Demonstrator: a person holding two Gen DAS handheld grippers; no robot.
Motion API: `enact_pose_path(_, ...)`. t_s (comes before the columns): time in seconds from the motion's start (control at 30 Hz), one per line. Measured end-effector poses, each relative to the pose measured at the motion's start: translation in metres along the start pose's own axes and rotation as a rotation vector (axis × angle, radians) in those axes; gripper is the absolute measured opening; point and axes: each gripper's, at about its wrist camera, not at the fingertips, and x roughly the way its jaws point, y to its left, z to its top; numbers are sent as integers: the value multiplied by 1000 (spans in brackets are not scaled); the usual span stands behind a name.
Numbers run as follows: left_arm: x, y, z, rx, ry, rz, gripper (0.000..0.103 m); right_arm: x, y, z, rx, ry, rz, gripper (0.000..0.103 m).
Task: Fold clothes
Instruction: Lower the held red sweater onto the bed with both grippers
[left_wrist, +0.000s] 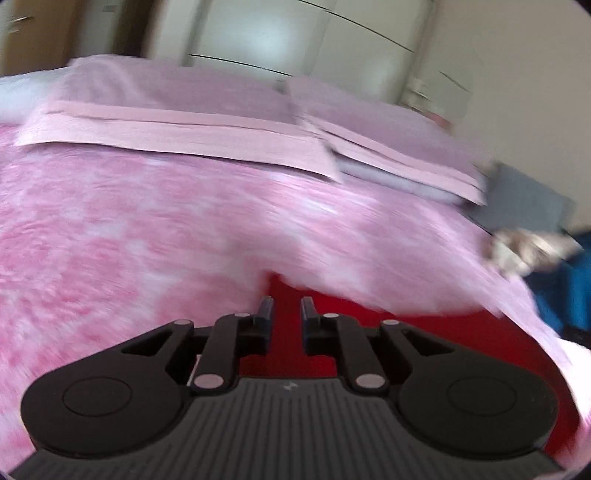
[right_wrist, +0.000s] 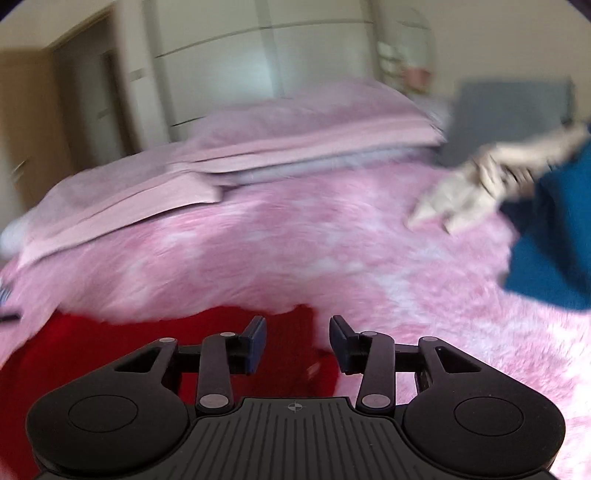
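Red cloth lies on fuzzy pink bed; left gripper fingers narrowly parted, right gripper fingers wider, both empty.

Both views are bright with soft, even daylight and no hard shadows. Motion blur smears the pink blanket, the pillows and the wardrobe; only the black parts along the bottom stay sharp. Straight lines bow, and the corners darken.

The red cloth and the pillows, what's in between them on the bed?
Only the fuzzy pink blanket lies between the red cloth and the pillows; both wrist views show it.
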Motion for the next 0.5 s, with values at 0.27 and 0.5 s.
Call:
enact_pose_path(0.27,-8,-22,-63,23,118,104,21,-4,32,-63,-27,129,-22,41)
enact_pose_path(0.5,-60,-45,-75,-15,83,141,25,-59,48,-60,9,33,-64,42)
